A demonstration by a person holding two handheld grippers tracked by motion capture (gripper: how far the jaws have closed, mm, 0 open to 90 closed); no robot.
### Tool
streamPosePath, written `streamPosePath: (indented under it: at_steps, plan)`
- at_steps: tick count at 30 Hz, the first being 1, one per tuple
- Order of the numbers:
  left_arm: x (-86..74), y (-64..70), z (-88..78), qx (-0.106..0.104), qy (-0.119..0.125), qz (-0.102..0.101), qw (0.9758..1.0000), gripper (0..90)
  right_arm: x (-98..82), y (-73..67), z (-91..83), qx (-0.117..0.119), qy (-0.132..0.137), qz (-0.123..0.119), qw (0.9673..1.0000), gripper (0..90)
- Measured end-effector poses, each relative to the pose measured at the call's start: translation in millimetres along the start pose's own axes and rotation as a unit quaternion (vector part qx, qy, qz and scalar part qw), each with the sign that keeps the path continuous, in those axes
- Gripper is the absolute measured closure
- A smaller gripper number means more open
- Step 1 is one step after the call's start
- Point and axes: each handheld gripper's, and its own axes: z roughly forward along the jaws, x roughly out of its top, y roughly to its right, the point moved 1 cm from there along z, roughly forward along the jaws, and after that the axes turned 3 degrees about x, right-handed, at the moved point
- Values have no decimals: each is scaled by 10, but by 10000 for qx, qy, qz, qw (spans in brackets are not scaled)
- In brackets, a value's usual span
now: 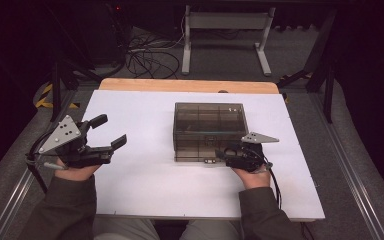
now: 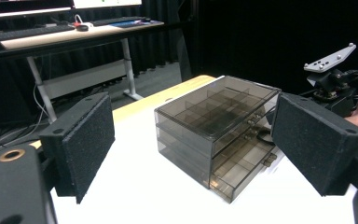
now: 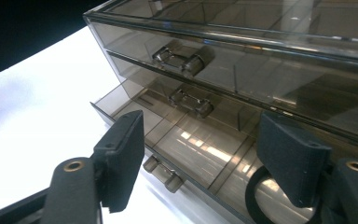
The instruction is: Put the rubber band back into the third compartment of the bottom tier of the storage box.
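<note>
high view: smoky clear drawer box (image 1: 208, 131) sits mid-table, abt 12 o'clock from the person. right gripper (image 1: 223, 152) is at the box's front face, low, at its 5 o'clock corner. left gripper (image 1: 111, 133) idles well apart at the box's 9 o'clock, jaws spread wide, holding nothing.

left gripper view: bottom drawer (image 2: 242, 170) is pulled part-way out; upper two look shut.

right gripper view: jaws apart, nothing clamped, hovering over the open drawer; a black ring (image 3: 263, 198) lies inside at 5 o'clock, partly hidden by a jaw. drawer handle (image 3: 162, 172) sits btwn the jaws, lower.

step, my guess: working the bottom drawer. next move needs jaws lowered onto the ring or handle, then closing.

no readable labels or brands.
</note>
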Motion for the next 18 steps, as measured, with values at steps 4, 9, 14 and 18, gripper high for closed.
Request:
streamPosePath:
  at_steps: [4, 9, 14, 18]
  plan:
    - [0, 0, -8, 19, 6, 9, 10000, 141, 23, -23, -3, 71, 45, -30, 10000, 302]
    - [-1, -4, -15, 26, 11, -4, 10000, 141, 60, -48, -19, 125, 77, -70, 9999, 246]
    - [-5, 2, -12, 14, -15, -13, 10000, 140, 95, -67, -39, 131, 162, -110, 9997, 192]
    - [-4, 8, -8, 4, -27, 1, 10000, 139, 121, -84, -67, 140, 245, -137, 9995, 168]
